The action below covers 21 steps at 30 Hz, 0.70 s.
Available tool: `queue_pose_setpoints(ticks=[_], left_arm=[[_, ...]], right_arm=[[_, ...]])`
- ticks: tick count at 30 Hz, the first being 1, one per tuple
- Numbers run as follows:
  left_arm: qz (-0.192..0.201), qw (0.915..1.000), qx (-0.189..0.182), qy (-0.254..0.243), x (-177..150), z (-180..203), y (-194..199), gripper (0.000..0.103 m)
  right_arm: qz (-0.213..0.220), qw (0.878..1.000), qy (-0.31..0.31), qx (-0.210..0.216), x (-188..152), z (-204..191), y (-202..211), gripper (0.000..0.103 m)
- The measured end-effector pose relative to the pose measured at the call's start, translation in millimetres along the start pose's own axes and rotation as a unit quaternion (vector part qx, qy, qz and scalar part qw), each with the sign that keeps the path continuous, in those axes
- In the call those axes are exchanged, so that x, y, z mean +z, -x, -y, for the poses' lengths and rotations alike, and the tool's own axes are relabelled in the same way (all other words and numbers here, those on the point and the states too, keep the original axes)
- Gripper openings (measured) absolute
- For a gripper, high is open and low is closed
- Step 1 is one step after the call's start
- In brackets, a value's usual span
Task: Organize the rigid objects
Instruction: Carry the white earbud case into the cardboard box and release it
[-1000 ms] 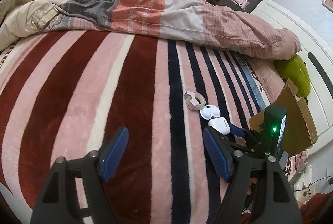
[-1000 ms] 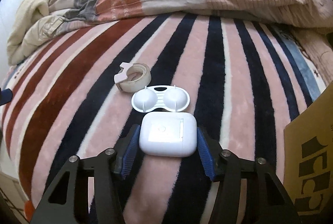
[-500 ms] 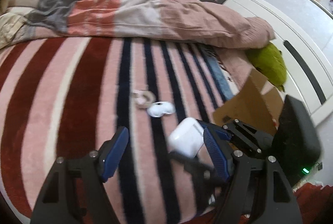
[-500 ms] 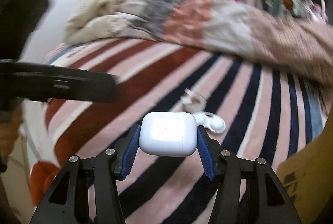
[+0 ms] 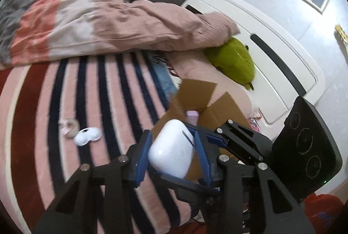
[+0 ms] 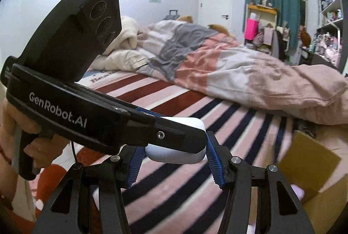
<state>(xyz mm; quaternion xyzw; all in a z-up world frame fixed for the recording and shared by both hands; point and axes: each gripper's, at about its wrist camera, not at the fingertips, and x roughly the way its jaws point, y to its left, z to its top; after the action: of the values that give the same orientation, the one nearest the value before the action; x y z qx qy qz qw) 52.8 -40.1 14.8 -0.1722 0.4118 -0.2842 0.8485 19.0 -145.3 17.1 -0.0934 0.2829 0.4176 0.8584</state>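
A white earbud case (image 5: pixel 173 148) is held in the air above the striped bed; it also shows in the right wrist view (image 6: pixel 184 154). My left gripper (image 5: pixel 171 152) is shut on it, blue pads on both sides. My right gripper (image 6: pixel 174 159) stands around the same case with its pads slightly apart from the sides. A white two-cup lens case (image 5: pixel 87 136) and a tape roll (image 5: pixel 69 127) lie on the blanket. An open cardboard box (image 5: pixel 202 101) sits just beyond the case, also in the right wrist view (image 6: pixel 308 160).
A rumpled pink and grey duvet (image 5: pixel 97 23) covers the far side of the bed. A green plush (image 5: pixel 233 62) lies by the white headboard (image 5: pixel 271 55). A pink item (image 5: pixel 192 114) is inside the box. Shelves and clutter stand at the back.
The case rose from the blanket and moved toward the box. My left gripper swung right and closed on it. My right gripper's pads have loosened from it.
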Motion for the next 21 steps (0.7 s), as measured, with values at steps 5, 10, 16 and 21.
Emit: queue_pose_setpoints(ticks=[5, 10, 16, 21], left_arm=[[-0.036, 0.9983, -0.006, -0.046, 21, 44, -38, 0.037], [-0.091, 0.9941, -0.02, -0.056, 33, 67, -79, 0.037], [-0.137, 0.9883, -0.018, -0.064, 37, 78, -115, 0.037], [-0.153, 0.9867, -0.013, -0.055, 37, 77, -125, 0.039]], right_arm=[[0.011, 0.999, -0.031, -0.027, -9, 37, 29, 0.05], [-0.011, 0.995, -0.081, -0.049, -21, 77, 50, 0.05], [-0.059, 0.989, -0.117, -0.071, -36, 111, 54, 0.05], [-0.103, 0.983, -0.129, -0.078, -45, 122, 48, 0.05]])
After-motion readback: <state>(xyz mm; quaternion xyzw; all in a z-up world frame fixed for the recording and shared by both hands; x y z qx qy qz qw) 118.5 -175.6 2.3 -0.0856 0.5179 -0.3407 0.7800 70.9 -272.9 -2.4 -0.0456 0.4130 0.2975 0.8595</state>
